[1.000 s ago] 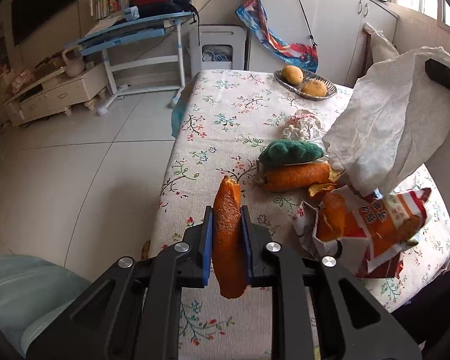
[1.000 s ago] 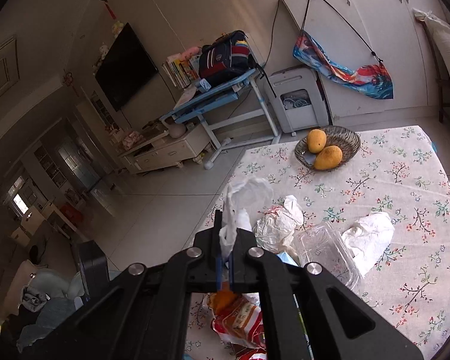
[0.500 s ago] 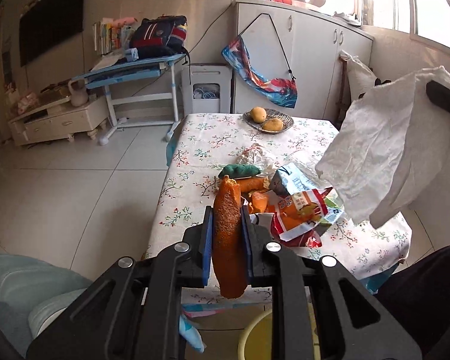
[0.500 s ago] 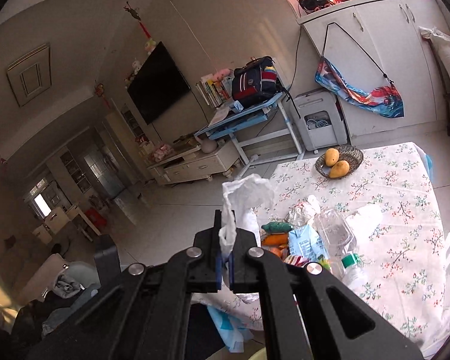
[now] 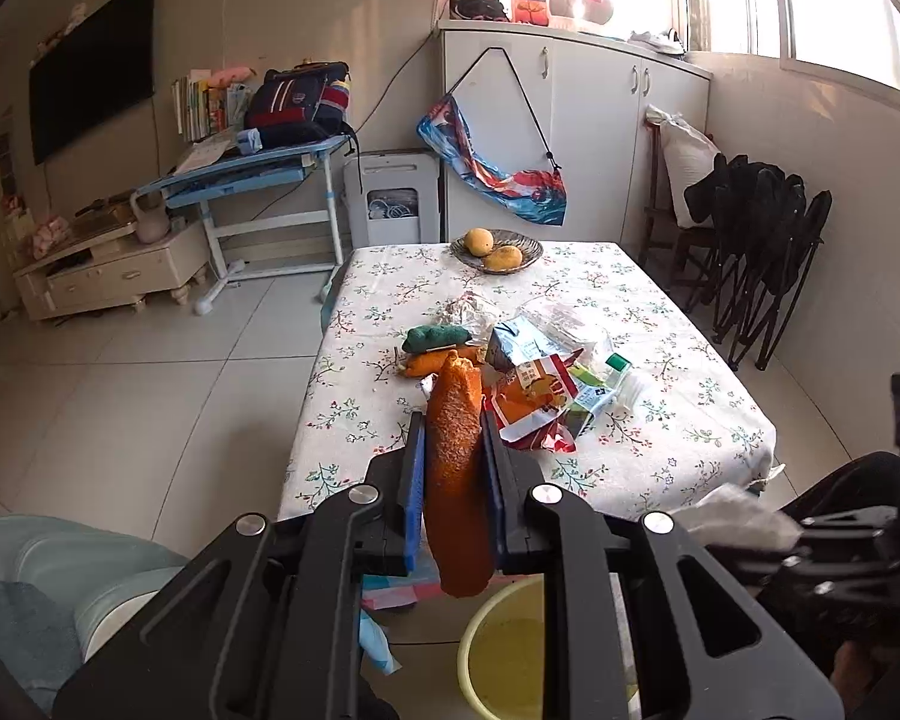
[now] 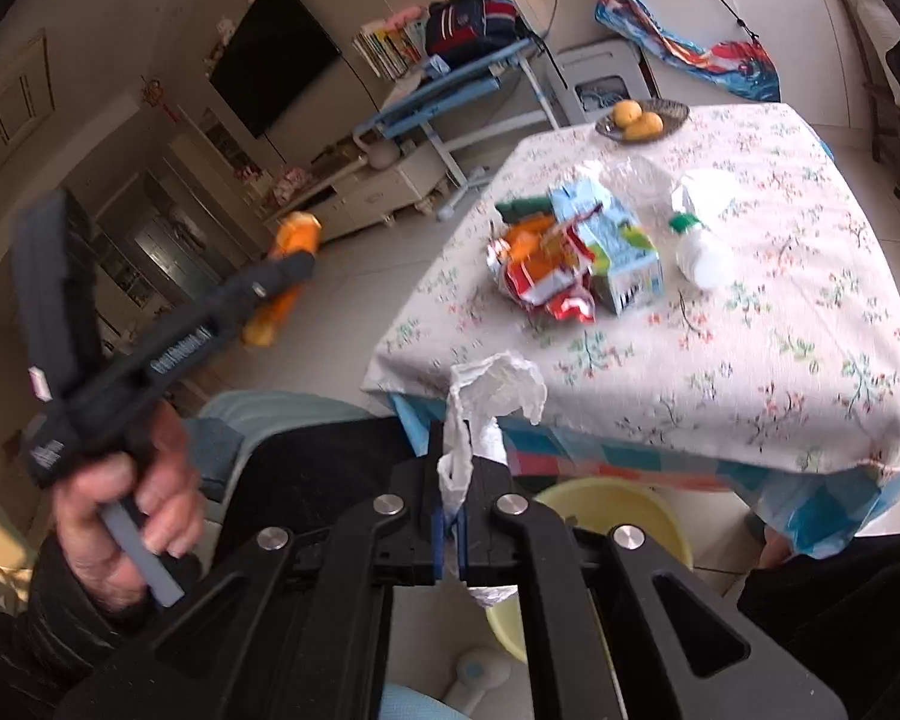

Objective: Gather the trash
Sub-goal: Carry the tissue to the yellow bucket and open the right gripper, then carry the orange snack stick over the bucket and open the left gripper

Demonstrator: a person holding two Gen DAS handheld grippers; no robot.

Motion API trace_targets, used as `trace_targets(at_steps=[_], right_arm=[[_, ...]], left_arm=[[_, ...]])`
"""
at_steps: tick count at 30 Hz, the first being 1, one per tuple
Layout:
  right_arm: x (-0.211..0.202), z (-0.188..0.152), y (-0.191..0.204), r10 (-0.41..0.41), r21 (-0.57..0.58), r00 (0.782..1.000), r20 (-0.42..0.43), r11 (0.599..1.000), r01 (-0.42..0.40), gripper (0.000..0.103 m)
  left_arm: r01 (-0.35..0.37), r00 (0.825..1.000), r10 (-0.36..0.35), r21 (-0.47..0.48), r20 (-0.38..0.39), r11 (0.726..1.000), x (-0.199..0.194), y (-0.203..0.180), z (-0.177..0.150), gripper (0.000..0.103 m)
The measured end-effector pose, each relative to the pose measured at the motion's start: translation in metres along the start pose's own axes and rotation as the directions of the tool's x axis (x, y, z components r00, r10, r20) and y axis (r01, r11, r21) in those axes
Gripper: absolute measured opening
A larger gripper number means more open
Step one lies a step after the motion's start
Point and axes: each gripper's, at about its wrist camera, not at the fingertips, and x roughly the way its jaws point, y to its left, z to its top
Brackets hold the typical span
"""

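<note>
Left gripper (image 5: 453, 468): clamps orange peel (image 5: 456, 480). Right gripper (image 6: 449, 516): pinches white tissue (image 6: 492, 384). Tabletop snack wrapper (image 5: 534, 402), milk carton (image 6: 621, 252): print illegible.

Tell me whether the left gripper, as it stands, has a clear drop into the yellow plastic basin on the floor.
Probably yes: the left gripper holds the orange peel just above the yellow plastic basin, with nothing visible between them.
</note>
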Motion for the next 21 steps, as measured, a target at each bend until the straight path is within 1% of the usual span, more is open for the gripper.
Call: trace_targets(at_steps=[2, 4, 6, 8, 10, 11, 12, 13, 17, 21], right_arm=[[0.022, -0.011, -0.007, -0.020, 0.011, 0.998, -0.063, 1.000, 0.020, 0.004], [0.042, -0.025, -0.013, -0.062, 0.002, 0.991, -0.115, 0.998, 0.062, 0.004], [0.056, -0.038, -0.019, -0.085, 0.008, 0.984, -0.156, 0.996, 0.087, 0.004], [0.066, -0.043, -0.022, -0.112, -0.004, 0.975, -0.193, 0.994, 0.114, 0.004], [0.070, -0.046, -0.024, -0.135, -0.010, 0.969, -0.206, 0.991, 0.136, 0.009], [0.073, -0.046, -0.025, -0.146, -0.016, 0.965, -0.217, 0.989, 0.146, 0.019], [0.071, -0.049, -0.026, -0.150, -0.015, 0.964, -0.220, 0.989, 0.150, 0.036], [0.071, -0.049, -0.026, -0.159, -0.016, 0.963, -0.217, 0.987, 0.160, 0.046], [0.067, -0.051, -0.026, -0.171, -0.021, 0.963, -0.209, 0.985, 0.170, 0.047], [0.062, -0.050, -0.024, -0.190, -0.033, 0.967, -0.170, 0.982, 0.187, 0.050]], left_arm=[[-0.006, 1.000, 0.005, 0.015, 0.006, 1.000, -0.007, -0.005, -0.002, 0.017], [0.001, 1.000, -0.001, 0.018, 0.007, 1.000, -0.013, -0.008, -0.006, 0.017], [-0.002, 1.000, 0.002, 0.030, 0.011, 1.000, -0.018, -0.012, -0.008, 0.017], [0.007, 1.000, -0.008, 0.031, 0.009, 0.999, -0.022, -0.014, -0.009, 0.017], [0.011, 1.000, -0.011, 0.034, 0.009, 0.999, -0.023, -0.015, -0.010, 0.017], [0.013, 1.000, -0.013, 0.035, 0.008, 0.999, -0.024, -0.016, -0.010, 0.017], [0.017, 1.000, -0.017, 0.034, 0.007, 0.999, -0.024, -0.016, -0.010, 0.017], [0.019, 1.000, -0.019, 0.036, 0.006, 0.999, -0.025, -0.017, -0.011, 0.017], [0.023, 1.000, -0.023, 0.043, 0.007, 0.999, -0.028, -0.020, -0.013, 0.017], [0.024, 1.000, -0.025, 0.045, 0.007, 0.999, -0.031, -0.022, -0.015, 0.017]])
